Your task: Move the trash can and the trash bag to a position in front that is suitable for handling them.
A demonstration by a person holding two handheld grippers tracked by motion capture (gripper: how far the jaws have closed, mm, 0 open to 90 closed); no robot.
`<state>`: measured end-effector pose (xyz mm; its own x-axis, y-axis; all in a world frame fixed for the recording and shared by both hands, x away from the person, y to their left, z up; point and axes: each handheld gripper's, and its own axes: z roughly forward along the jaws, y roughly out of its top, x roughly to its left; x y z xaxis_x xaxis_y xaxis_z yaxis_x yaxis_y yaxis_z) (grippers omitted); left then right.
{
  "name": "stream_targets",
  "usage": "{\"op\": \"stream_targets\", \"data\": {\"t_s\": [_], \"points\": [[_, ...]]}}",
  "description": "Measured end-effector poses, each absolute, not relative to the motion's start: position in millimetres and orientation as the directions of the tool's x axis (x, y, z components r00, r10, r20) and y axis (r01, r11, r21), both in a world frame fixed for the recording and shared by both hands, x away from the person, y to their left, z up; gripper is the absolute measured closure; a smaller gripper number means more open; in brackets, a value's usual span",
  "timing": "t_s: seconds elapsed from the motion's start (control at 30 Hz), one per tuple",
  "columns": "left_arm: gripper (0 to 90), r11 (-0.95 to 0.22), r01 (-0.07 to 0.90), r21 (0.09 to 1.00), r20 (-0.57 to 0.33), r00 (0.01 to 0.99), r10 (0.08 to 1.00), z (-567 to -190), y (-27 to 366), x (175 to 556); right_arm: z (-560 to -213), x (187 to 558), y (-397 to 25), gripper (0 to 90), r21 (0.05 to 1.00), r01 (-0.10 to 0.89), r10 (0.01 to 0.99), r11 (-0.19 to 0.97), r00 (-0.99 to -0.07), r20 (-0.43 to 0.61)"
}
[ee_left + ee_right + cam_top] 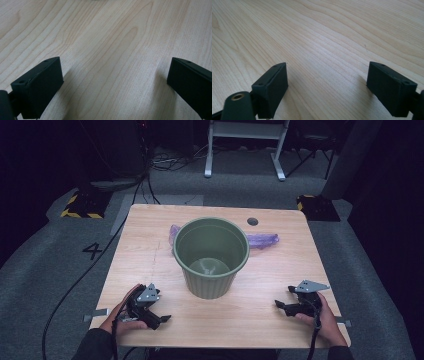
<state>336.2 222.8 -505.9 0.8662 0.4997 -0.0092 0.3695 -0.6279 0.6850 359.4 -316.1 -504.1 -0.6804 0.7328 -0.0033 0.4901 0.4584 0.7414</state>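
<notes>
A green plastic bucket (211, 256) stands upright in the middle of the wooden table (150, 235), with nothing visible inside it. A crumpled purple plastic bag (262, 240) lies behind it, partly hidden by the bucket. My left gripper (159, 319) rests on the table near the front left edge, held by a hand, its jaws wide apart over bare wood (110, 75). My right gripper (281, 306) rests near the front right edge in the other hand. It too is open, with nothing but wood grain (327, 72) between its jaws.
A round cable hole (252, 221) sits in the table's far right area. Beyond the table are grey carpet, cables, a white desk frame (245, 145) and yellow-black floor weights (82, 205). A cable trails off the table's left side.
</notes>
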Motion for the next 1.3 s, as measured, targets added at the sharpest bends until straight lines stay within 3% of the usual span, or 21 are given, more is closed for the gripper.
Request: {"op": "stream_targets", "data": {"t_s": [0.57,0.67,0.77,1.1,1.3], "points": [[0.2,-0.624,0.374,0.686,-0.008,0.862,0.508,-505.9,222.4,335.9,-503.5,359.3,-320.3,18.4,0.746,0.488,0.728,0.453,-0.685,0.005],[0.2,-0.624,0.374,0.686,-0.008,0.862,0.508,-505.9,222.4,335.9,-498.8,360.0,-327.4,18.0,0.788,0.501,0.747,0.356,-0.660,0.082],[0.2,-0.624,0.374,0.686,-0.008,0.861,0.508,-505.9,222.4,335.9,-496.3,359.9,-321.0,18.0,0.775,0.484,0.744,0.406,-0.667,0.027],[0.2,-0.624,0.374,0.686,-0.008,0.861,0.508,-506.0,222.4,335.9,-481.7,372.4,-290.0,20.8,0.807,0.411,0.706,0.423,-0.708,-0.010],[0.2,-0.624,0.374,0.686,-0.009,0.862,0.508,-506.0,222.4,335.9,-471.6,381.3,-251.9,18.8,0.786,0.339,0.635,0.516,-0.768,-0.086]]}}
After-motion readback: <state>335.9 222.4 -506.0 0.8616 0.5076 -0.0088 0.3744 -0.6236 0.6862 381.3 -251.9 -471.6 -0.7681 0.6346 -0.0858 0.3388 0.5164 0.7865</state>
